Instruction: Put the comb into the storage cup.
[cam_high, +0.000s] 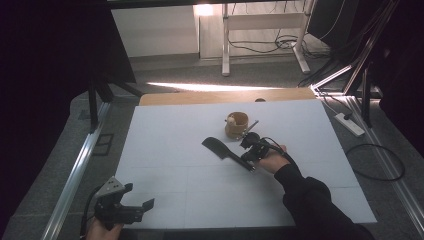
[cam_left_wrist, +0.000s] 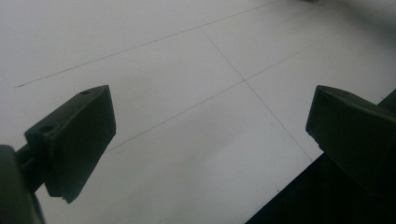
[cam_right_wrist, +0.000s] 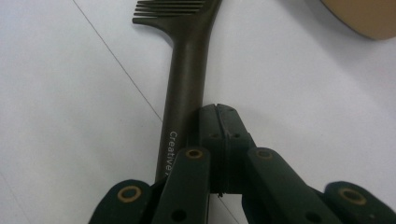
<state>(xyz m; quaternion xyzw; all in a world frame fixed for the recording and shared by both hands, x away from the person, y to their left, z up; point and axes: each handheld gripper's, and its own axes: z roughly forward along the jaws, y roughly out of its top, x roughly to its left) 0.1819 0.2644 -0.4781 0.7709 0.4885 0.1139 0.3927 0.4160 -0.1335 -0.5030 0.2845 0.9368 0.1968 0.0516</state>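
- High view shows our right gripper (cam_high: 248, 150) at the middle of the white table (cam_high: 165, 150), beside the handle end of a black slotted spatula (cam_high: 226, 151).
- Right gripper view shows the 2 jaws pressed together with nothing between them; the spatula (cam_right_wrist: 187, 88) lies just at their 9 o'clock side, flat on the table.
- We judge the step as lining up for the pick. The next move calls for spreading the jaws and bringing them around the handle.
- Our left gripper (cam_high: 131, 206) waits at the 7 o'clock corner, jaws spread wide over bare table (cam_left_wrist: 187, 140).
- A round wooden holder (cam_high: 236, 125) stands at 12 o'clock from the right gripper. Something pale is inside, and a thin utensil leans out of it; what these are we cannot tell.
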